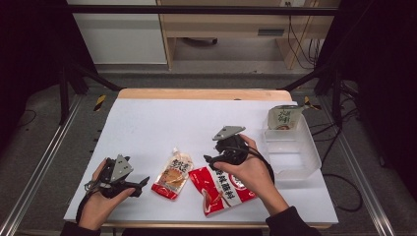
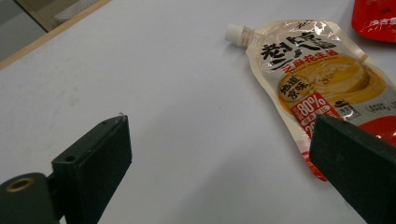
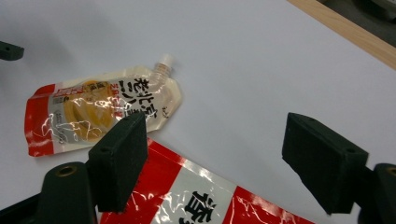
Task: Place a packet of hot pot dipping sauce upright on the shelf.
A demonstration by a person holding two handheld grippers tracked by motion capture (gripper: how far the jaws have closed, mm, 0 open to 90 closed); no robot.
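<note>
Right tool (image 1: 209,160) hovered wide-jawed, holding nothing, over the red packet (image 1: 221,189). Left tool (image 1: 142,183), also wide and unladen, sat beside the spouted pouch (image 1: 173,174), left of that packet.

Red-and-white packet (image 1: 221,189), black lettering

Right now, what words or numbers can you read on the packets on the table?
"80%": on the spouted sauce pouch, in its red patch.
Big black Chinese characters: same pouch, too stylised to read surely.
Black characters on the red packet: cut off, unreadable.
Green characters on the carton in the plastic box: too small.
</note>
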